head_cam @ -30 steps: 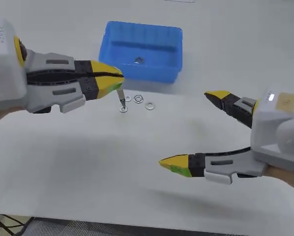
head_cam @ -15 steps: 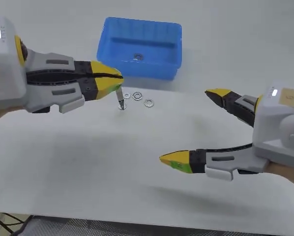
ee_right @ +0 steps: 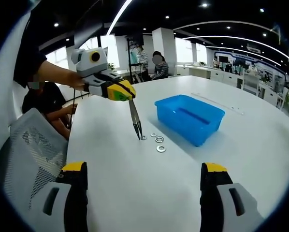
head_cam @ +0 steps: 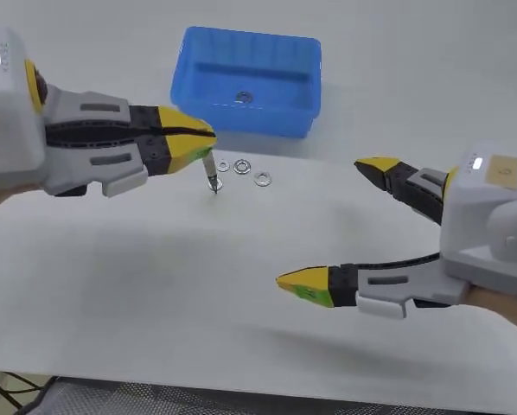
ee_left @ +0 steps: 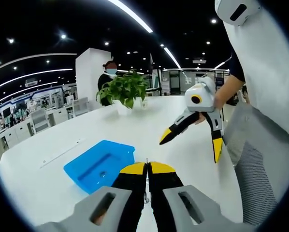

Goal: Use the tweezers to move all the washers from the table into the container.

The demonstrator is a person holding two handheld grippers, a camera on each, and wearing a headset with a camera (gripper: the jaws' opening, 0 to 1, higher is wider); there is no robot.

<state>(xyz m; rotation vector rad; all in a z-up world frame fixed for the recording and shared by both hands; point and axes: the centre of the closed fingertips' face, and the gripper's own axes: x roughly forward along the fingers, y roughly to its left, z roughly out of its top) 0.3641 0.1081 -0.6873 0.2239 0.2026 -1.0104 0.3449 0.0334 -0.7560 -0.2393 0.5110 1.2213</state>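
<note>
Three washers lie on the table near the container. A fourth sits at the tip of the tweezers, but it is too small to tell whether they grip it. The left gripper clamps the tweezers. The right gripper is spread wide, holding nothing.

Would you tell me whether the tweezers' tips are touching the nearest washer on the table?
Cannot tell. In the right gripper view the tweezers end right beside the nearest washer, but both are too small there to show contact or a gap.
</note>
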